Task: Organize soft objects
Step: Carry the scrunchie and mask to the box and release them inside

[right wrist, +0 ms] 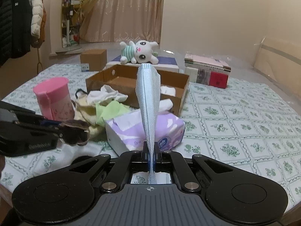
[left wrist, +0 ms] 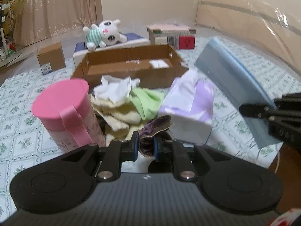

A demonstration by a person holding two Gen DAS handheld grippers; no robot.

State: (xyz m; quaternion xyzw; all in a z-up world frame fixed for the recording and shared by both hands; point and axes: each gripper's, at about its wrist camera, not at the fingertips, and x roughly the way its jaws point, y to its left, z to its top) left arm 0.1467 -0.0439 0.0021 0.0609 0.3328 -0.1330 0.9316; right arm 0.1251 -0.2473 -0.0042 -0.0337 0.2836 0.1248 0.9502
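Left wrist view counts two grippers, one cardboard tray [left wrist: 129, 71], one pink canister [left wrist: 65, 113], one tissue pack [left wrist: 186, 103] and one cloth pile [left wrist: 124, 101]. Its left gripper [left wrist: 146, 146] is clamped on a crumpled dark purple velvet scrunchie [left wrist: 154, 131] above the tablecloth, before the pile. Right gripper [right wrist: 150, 156] pinches one pale blue face mask [right wrist: 148, 98], pleated and upright, over the tissue pack
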